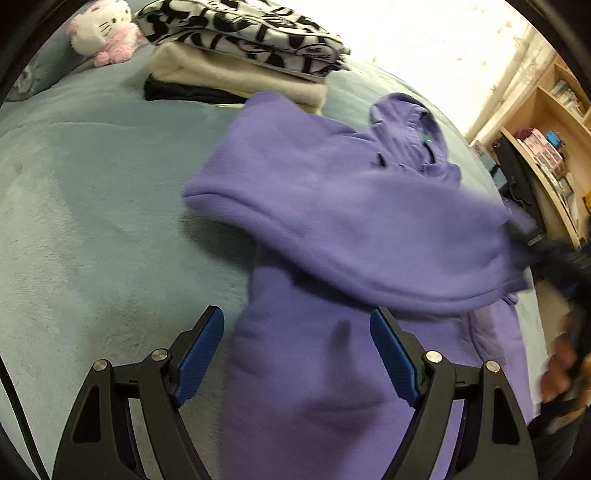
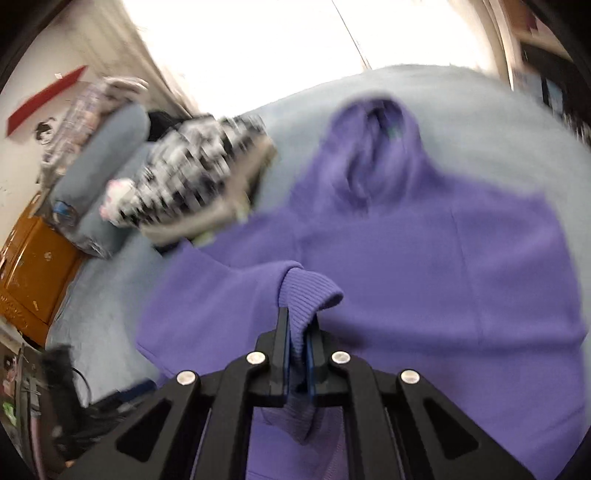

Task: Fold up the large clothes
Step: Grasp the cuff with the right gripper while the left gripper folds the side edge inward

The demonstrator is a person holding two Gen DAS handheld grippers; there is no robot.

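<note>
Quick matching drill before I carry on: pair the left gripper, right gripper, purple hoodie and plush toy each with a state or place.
Things:
1. left gripper
2. right gripper
3. purple hoodie
4. plush toy

States or places:
A. spread on the grey-blue bed cover
B. jaws wide apart, gripping nothing
C. beside the stack of folded clothes
D. clamped on the ribbed cuff

Pairs: 1-B, 2-D, 3-A, 4-C
</note>
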